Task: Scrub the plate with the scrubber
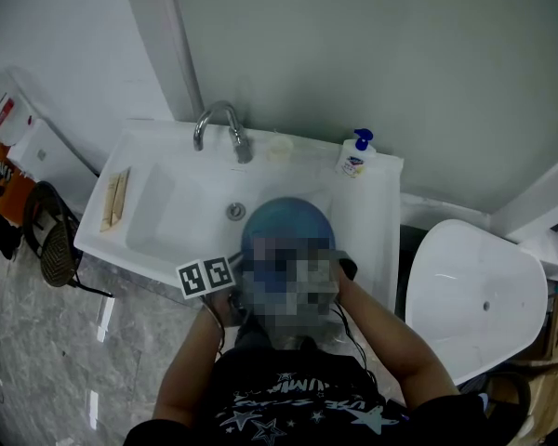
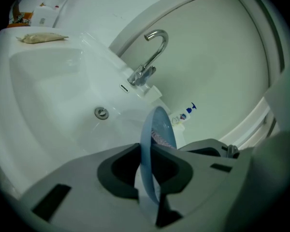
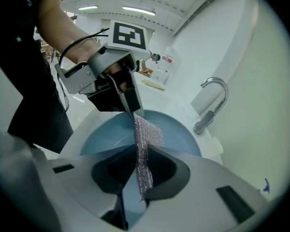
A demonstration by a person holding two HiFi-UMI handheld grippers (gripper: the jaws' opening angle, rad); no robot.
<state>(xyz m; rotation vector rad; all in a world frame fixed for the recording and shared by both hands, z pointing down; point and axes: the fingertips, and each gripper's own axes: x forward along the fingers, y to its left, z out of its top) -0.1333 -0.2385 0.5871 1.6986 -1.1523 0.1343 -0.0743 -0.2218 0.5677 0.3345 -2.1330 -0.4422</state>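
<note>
1. while the left gripper's [image 2: 149, 164] jaws pinch its rim, the round blue plate [image 2: 160, 124] stands edge-on between them.
2. right gripper's [image 3: 141, 166] jaws clamp a silvery mesh scrubber [image 3: 147, 134], its free end against the plate's face just ahead.
3. beyond both jaws: white ceramic sink [image 2: 53, 91], curved chrome faucet [image 2: 152, 57], pale wall [image 1: 400, 63].
4. glossy grey floor [image 1: 121, 342] beside the sink.
</note>
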